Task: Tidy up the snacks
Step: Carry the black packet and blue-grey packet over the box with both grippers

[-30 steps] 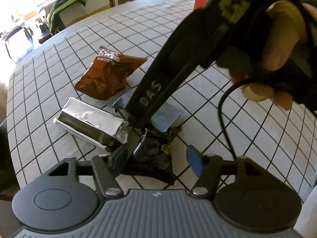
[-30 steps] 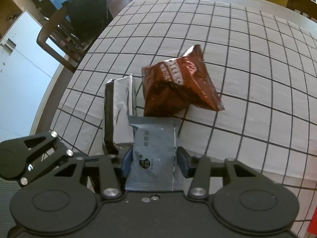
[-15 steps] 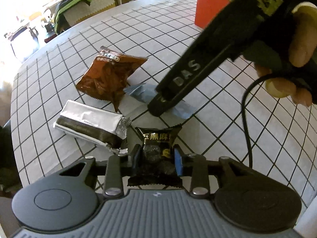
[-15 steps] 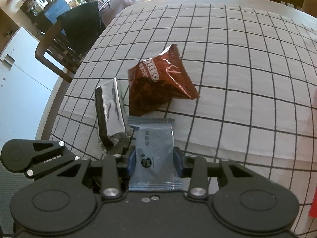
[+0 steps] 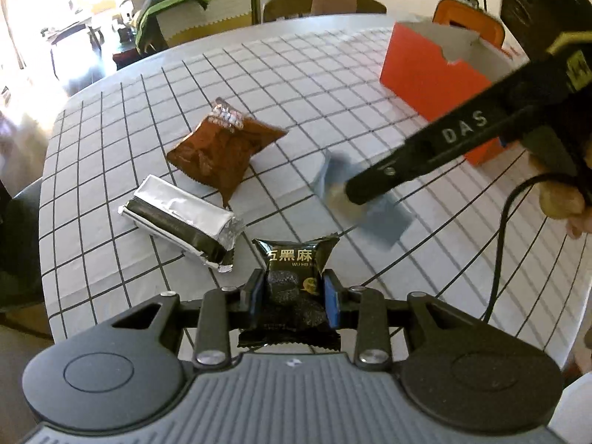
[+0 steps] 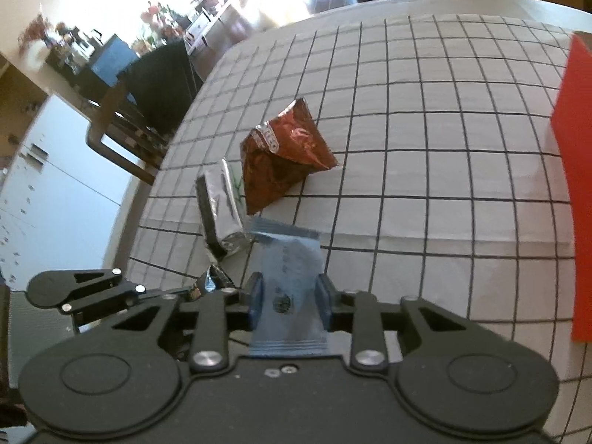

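Slippage is the main worry here: both packets are thin, slick film, each caught only across its narrow middle. The left gripper (image 5: 295, 294) pinches a black packet (image 5: 294, 288), and the right gripper (image 6: 289, 298) is pressed together on a blue packet (image 6: 288, 288); both packets look lifted clear of the counter (image 5: 333, 85). A quick swing toward the orange box (image 5: 436, 85) could let either one slide out or twist between the pads. The two grippers also work close together, so the right one, crossing the left wrist view, could knock the black packet or sweep the snacks lying below.

The black packet's long axis runs straight ahead along the fingers, its printed end pointing away from the camera. The blue packet lies the same way in its gripper, long axis forward, crimped far edge toward the brown bag (image 6: 285, 155). The silver foil pack (image 5: 181, 218) rests on the counter just beside that bag, its long axis slanting across the grid lines; both are well apart from the box.
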Demonstrator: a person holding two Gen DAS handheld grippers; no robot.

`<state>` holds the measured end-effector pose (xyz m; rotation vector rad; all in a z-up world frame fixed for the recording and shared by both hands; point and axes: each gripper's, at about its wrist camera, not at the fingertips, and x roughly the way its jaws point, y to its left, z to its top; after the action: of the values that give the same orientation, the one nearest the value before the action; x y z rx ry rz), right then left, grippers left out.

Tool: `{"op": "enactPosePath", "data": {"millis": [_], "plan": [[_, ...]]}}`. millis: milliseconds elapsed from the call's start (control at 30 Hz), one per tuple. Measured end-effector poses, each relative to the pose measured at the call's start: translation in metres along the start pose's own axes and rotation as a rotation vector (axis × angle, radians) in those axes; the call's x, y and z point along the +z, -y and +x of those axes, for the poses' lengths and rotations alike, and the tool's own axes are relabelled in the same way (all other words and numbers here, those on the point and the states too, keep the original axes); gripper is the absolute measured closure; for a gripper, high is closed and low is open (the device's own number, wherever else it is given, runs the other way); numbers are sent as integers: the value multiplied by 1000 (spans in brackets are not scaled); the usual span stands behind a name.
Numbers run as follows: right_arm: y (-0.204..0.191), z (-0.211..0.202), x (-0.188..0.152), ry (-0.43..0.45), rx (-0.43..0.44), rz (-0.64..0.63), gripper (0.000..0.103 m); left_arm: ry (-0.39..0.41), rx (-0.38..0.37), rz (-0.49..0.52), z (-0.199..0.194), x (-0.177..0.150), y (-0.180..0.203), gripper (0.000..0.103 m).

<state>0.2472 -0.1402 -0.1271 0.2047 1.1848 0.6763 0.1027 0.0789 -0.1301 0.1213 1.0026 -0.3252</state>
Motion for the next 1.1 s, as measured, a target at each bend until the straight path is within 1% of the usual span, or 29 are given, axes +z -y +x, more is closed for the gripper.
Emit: {"op": "enactPosePath", "data": {"millis": [133,267,400,567,667,700,733,767,800,900,1100], "plan": [[8,-20,-5,32,13,7,81,10,4,-39,-6,2,7,71],[18,-24,-11,28,-3,-9,81,9,21,-85,-9,-2,12,71],[13,-25,-18,21,-3,-82,80,5,43,-134,-11,-8,10,71],[-4,-13,-24,16,-20,-172,72,15,71,-178,-22,-20,3,71],[-15,-2,-27,10,-26,-211,65,19,92,-206,-28,-28,-5,71],[-19,3,-28,10,-34,-223,58,20,98,-216,-30,-31,-8,71],[-22,6,-29,12,-42,-234,45,20,103,-227,-32,-34,-13,71],[-26,11,-30,16,-54,-245,36,21,107,-235,-34,-37,-16,71],[-29,14,-31,24,-58,-253,24,22,111,-242,-35,-39,-20,71],[-39,28,-32,21,-82,-280,23,25,122,-265,-38,-46,-29,71],[-57,56,-33,6,-161,-335,27,25,130,-292,-43,-57,-44,71]]}}
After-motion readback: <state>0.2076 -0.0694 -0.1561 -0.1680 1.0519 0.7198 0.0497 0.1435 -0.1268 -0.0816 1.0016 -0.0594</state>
